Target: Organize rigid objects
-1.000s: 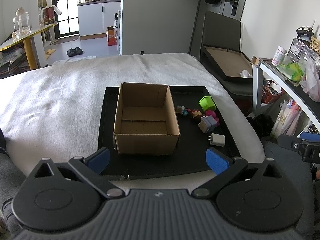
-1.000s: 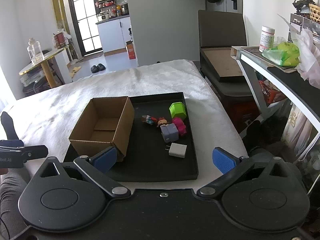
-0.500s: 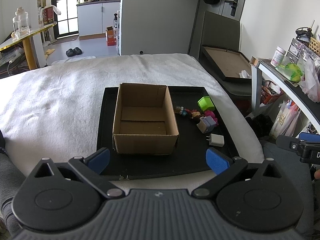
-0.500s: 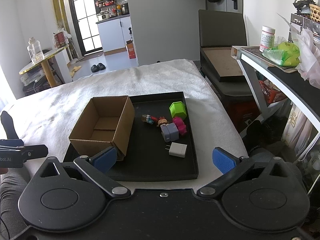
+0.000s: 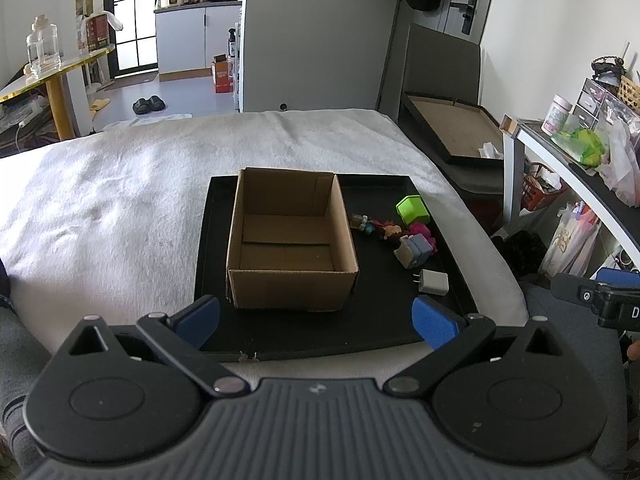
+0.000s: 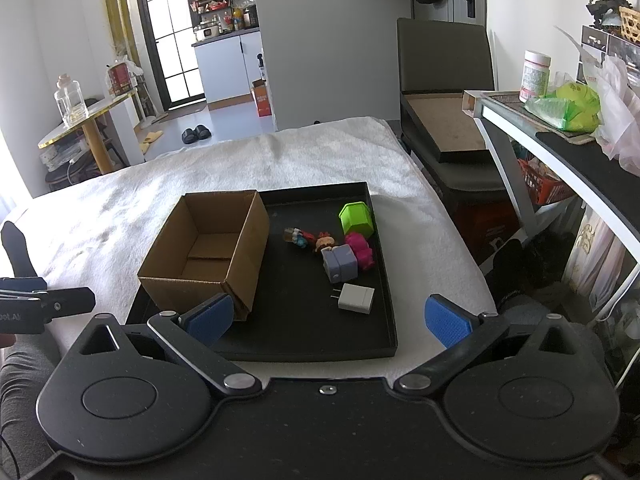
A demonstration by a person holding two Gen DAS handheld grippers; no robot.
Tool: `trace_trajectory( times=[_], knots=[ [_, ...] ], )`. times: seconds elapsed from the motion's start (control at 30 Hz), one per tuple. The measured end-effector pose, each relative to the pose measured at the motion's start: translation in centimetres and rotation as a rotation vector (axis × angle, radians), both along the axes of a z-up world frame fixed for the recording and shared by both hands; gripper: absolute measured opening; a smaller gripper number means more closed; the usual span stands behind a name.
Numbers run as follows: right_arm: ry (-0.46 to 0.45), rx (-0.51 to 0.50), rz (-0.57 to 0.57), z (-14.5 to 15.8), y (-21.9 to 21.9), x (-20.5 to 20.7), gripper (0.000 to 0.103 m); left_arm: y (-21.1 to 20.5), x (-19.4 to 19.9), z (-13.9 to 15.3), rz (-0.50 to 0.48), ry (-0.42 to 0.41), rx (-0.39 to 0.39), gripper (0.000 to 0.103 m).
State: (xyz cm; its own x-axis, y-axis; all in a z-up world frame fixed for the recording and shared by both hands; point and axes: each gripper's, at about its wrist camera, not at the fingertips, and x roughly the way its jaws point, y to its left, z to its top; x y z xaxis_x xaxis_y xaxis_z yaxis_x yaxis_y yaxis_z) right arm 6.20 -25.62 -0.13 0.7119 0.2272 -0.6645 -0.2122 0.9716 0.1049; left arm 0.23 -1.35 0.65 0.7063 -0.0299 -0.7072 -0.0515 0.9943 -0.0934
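Note:
An empty open cardboard box (image 5: 290, 240) (image 6: 208, 254) stands on a black tray (image 5: 384, 320) (image 6: 304, 332) on a white blanket. Right of the box lie a green house-shaped toy (image 5: 413, 209) (image 6: 356, 218), a pink toy (image 6: 360, 250), a grey-lilac block (image 5: 414, 251) (image 6: 340, 265), small figures (image 5: 378, 227) (image 6: 312, 239) and a white plug adapter (image 5: 434, 282) (image 6: 357, 298). My left gripper (image 5: 316, 322) is open and empty at the tray's near edge. My right gripper (image 6: 328, 318) is open and empty, near the tray's front right.
The blanket (image 5: 120, 208) covers a bed-like surface. A dark chair with a framed board (image 6: 448, 128) stands at the far right. A shelf with a jar and bags (image 6: 560, 100) runs along the right. A yellow table with a glass bottle (image 5: 44, 68) stands at the far left.
Both grippers have drifted only slightly; the box and toys sit in the same places. Both stay open.

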Motion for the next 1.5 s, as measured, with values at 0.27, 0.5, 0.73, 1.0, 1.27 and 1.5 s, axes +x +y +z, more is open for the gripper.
trace_trajectory(
  times=[0.27, 0.5, 0.73, 1.0, 1.27, 1.5],
  knots=[
    [0.001, 0.015, -0.001, -0.3, 0.1, 0.0, 0.103, 0.3, 0.1, -0.2, 0.005, -0.002, -0.004, 0.102],
    [0.018, 0.025, -0.005, -0.8, 0.2, 0.8, 0.103, 1.3, 1.3, -0.8, 0.032, 0.006, -0.014, 0.102],
    [0.032, 0.021, -0.008, -1.8, 0.4, 1.8, 0.103, 2.3, 2.7, -1.9, 0.066, 0.032, -0.014, 0.102],
    [0.058, 0.027, -0.016, -3.3, 0.4, 3.3, 0.103, 3.7, 4.4, -3.3, 0.110, 0.065, -0.022, 0.102],
    [0.095, 0.049, -0.042, -4.8, -0.2, 5.2, 0.103, 4.9, 6.3, -4.6, 0.153, 0.087, -0.035, 0.102],
    [0.124, 0.059, -0.061, -6.1, -0.9, 6.9, 0.103, 6.1, 8.4, -5.8, 0.187, 0.098, -0.046, 0.101]
  ],
)
